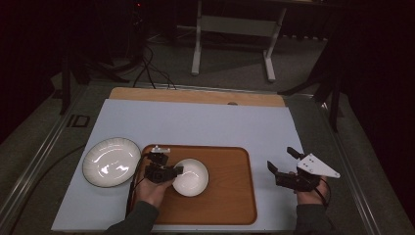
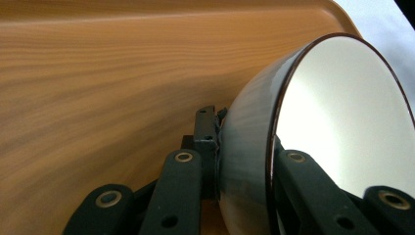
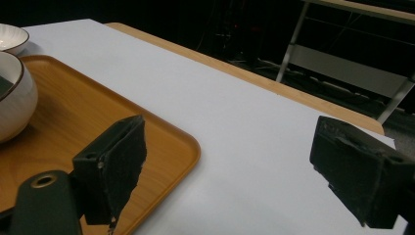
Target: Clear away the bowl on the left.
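left hand-held gripper (image 1: 172,170): closed down on the near-left rim of the white bowl (image 1: 192,176). in the left gripper view one jaw lies against the bowl's grey outer wall and the other against the pale inside, with the dark-edged rim (image 2: 272,147) pinched between them, so the jaws stand only as far apart as the wall is thick. the person's left hand (image 1: 152,188) grips the tool from below.

bowl: on the wooden tray (image 1: 230,196), in its left half. in the left gripper view the bowl appears tipped toward the jaws, though that camera may itself be turned; whether its foot rests flat on the tray cannot be told from the high view.

right hand-held gripper (image 1: 283,161): wide open, nothing between the jaws. it is over the pale table (image 1: 215,125) cover, well to the right of the tray, with the grey three-cornered plate (image 1: 317,165) on top. in the right gripper view the two black pads (image 3: 122,152) are far apart, with the tray's corner and bare table cover between them.

other item: a ribbed white plate (image 1: 110,161) lies on the table just left of the tray, apart from both tools.
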Action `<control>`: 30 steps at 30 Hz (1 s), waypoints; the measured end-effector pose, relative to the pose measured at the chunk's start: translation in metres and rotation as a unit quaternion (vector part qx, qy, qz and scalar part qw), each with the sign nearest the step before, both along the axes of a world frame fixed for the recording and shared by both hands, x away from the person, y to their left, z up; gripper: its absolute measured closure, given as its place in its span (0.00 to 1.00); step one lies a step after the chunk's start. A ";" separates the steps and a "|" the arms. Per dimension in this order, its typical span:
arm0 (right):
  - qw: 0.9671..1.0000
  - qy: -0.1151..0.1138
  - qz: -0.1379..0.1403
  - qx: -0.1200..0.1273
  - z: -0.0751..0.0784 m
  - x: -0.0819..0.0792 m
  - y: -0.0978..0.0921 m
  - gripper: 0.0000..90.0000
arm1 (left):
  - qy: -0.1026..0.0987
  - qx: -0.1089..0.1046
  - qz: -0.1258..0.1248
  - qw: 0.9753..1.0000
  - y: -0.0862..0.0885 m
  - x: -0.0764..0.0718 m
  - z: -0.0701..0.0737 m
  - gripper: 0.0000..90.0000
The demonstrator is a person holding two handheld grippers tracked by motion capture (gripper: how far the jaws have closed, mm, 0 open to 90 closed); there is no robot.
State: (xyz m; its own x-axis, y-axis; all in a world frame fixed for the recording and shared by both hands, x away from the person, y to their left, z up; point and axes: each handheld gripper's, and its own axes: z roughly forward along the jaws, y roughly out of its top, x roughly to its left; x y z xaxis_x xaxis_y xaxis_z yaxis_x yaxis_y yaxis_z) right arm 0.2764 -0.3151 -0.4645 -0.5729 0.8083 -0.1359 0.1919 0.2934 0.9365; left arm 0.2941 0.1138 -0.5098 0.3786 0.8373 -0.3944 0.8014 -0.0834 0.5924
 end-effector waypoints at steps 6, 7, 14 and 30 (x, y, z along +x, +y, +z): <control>1.000 0.000 0.000 -0.001 0.000 0.000 0.000 0.15 | -0.011 0.006 0.005 1.000 -0.002 0.002 -0.003 0.88; 1.000 0.000 0.000 -0.001 0.000 0.000 0.000 0.15 | -0.013 0.007 0.007 1.000 -0.002 0.003 -0.004 0.88; 1.000 0.000 0.000 -0.002 0.000 0.000 0.000 0.15 | -0.021 0.009 0.015 1.000 -0.001 0.004 -0.005 0.83; 1.000 -0.002 0.000 -0.003 0.000 0.000 0.000 0.15 | -0.089 0.036 0.008 0.995 0.002 -0.007 0.029 0.66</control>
